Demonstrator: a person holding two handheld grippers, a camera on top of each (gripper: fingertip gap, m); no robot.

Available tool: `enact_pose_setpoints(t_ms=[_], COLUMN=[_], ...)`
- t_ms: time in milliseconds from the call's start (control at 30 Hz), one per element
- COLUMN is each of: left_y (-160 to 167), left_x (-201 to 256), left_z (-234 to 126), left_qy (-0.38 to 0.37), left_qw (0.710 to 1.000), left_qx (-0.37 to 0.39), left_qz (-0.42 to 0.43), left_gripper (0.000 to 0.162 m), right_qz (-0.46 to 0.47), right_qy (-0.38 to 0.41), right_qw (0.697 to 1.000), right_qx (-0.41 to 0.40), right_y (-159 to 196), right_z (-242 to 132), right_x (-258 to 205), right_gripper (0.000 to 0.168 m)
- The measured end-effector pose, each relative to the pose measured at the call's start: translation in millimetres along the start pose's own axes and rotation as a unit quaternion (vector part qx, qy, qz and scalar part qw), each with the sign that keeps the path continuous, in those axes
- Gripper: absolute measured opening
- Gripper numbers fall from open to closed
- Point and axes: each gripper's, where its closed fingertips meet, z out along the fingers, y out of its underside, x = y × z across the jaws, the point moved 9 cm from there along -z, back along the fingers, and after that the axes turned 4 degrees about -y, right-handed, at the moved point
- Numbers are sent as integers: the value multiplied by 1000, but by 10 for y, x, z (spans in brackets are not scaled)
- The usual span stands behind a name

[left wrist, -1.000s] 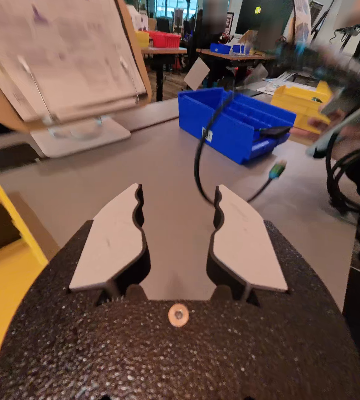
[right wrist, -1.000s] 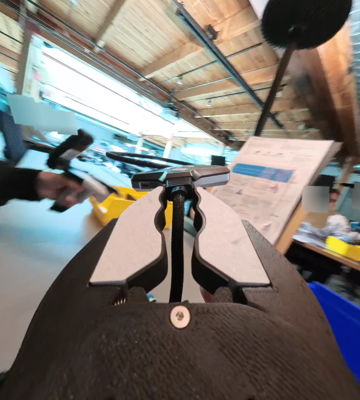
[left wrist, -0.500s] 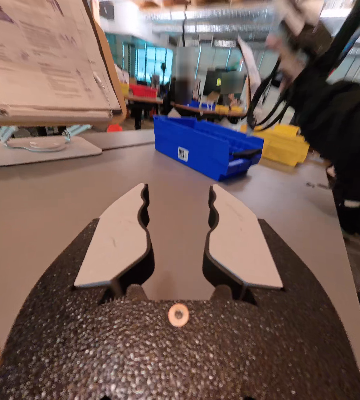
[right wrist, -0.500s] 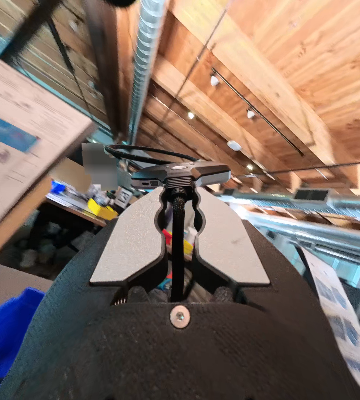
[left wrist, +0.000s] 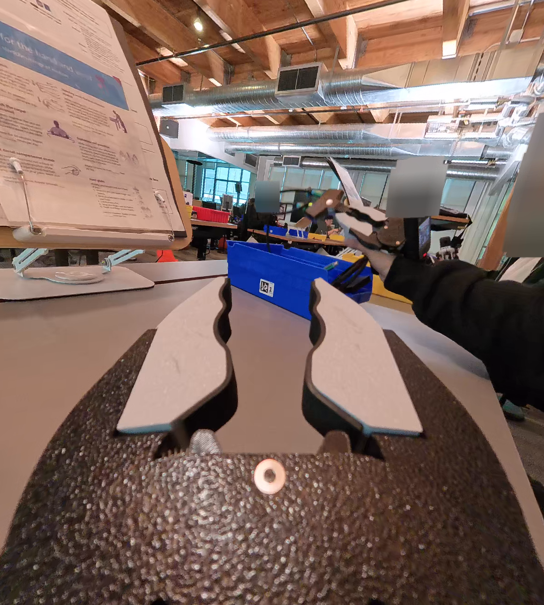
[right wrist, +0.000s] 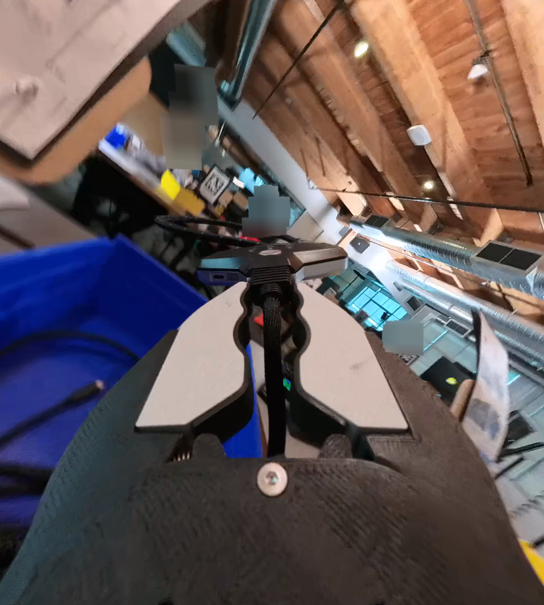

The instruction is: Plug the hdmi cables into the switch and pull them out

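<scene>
**Switch held aloft by its cable**

The right tongs [right wrist: 271, 288] pinch the braided cable [right wrist: 272, 360] just below the switch [right wrist: 272, 260], whose long axis lies crosswise above the bin [right wrist: 51, 294]. The left tongs [left wrist: 269, 291] gape empty over the bench [left wrist: 51, 343].

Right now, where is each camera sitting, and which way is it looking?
Left wrist view: sits on the left claw, low over the grey table, looking across it at the blue bin; its open fingers and the person's black sleeve show.
Right wrist view: sits on the right claw, tilted up toward the wooden ceiling; its fingers pinch the braided cable of the switch.
Both views share the blue bin, the switch and the right claw.
</scene>
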Motion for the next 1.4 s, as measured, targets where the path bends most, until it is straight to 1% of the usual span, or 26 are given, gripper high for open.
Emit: enact_pose_setpoints(t_ms=[100, 200, 267, 333, 367, 400, 433, 500, 533, 567, 600, 633, 700, 800, 867, 900, 1000, 1067, 1100, 1167, 1200, 1233, 1267, 1300, 1367, 1400], left_y=[-6, -7, -7, -6, -6, -6, -7, -8, -9, -10, -11, -12, -14, -14, -12, -10, 7, 38, 66, 163, 228, 291, 343, 382, 434, 454], left_x=[-22, -21, -17, -18, -19, -19, -20, -16, -13, -12, -13, -13, -16, 0, 34, 58, 140, 209, 249, 364, 454, 557, 663, 773, 997, 1106], left_z=[-19, -24, -25, -22, -21, -21, -23, -28, -33, -37, -41, -46, -51, -56, -55, -52, -31, 24, 77, 258, 385, 531, 695, 876, 1276, 1488], left_qy=[-3, -3, -2, -2, -1, -1, 0, 1, 2, 1, 0, 0, 0, 1, 5, 8, 4, -2, -12, -30, -24, -16, -16, -17, -19, -18], left_qw=[1000, 1000, 1000, 1000, 1000, 1000, 1000, 1000, 1000, 1000, 1000, 1000, 1000, 1000, 999, 999, 998, 997, 996, 991, 987, 980, 970, 960, 941, 936], left_qx=[9, 11, 12, 11, 11, 12, 13, 15, 18, 20, 23, 25, 27, 31, 30, 29, 16, -16, -40, -101, -136, -172, -207, -239, -287, -303], left_qz=[-10, -10, -8, -9, -10, -11, -11, -10, -9, -8, -8, -9, -10, -2, 12, 23, 60, 74, 77, 78, 87, 103, 124, 147, 177, 178], left_gripper=[43, 43, 43, 42, 42, 42, 42, 42, 42, 42, 42, 42, 42, 42, 42, 42, 42, 41, 40, 41, 43, 48, 53, 62, 75, 82], right_qz=[-90, -122, -112, -64, -40, -30, -33, -63, -65, -55, -45, -36, 9, 98, 150, 185, 290, 318, 326, 340, 346, 355, 364, 369, 366, 363], right_qy=[-75, -166, -234, -323, -366, -389, -392, -371, -375, -394, -401, -394, -372, -327, -273, -249, -215, -209, -207, -202, -191, -187, -188, -184, -151, -137], right_qw=[991, 973, 960, 935, 916, 900, 896, 903, 900, 890, 884, 885, 898, 921, 937, 940, 928, 921, 918, 912, 912, 909, 903, 901, 908, 912], right_qx=[-65, -104, -108, -133, -159, -194, -207, -206, -213, -224, -235, -246, -236, -186, -158, -141, -91, -81, -91, -106, -107, -115, -126, -134, -134, -129], right_y=[99, 186, 186, 193, 217, 263, 291, 292, 288, 286, 277, 267, 206, 55, -19, -48, -51, 44, 105, 202, 237, 257, 254, 242, 223, 221], right_z=[-8, -21, -22, -11, -6, 4, 10, 7, -2, -24, -42, -61, -108, -285, -499, -642, -1135, -1422, -1538, -1709, -1739, -1736, -1731, -1729, -1736, -1738], right_x=[-38, -55, -96, -205, -264, -305, -326, -312, -317, -328, -314, -272, -155, 89, 253, 304, 271, 134, 62, -48, -62, -52, -31, 2, 76, 104], right_gripper=[22, 23, 24, 24, 17, 7, 7, 8, 13, 25, 32, 32, 40, 43, 49, 52, 58, 66, 69, 80, 80, 82, 89, 94, 95, 95])
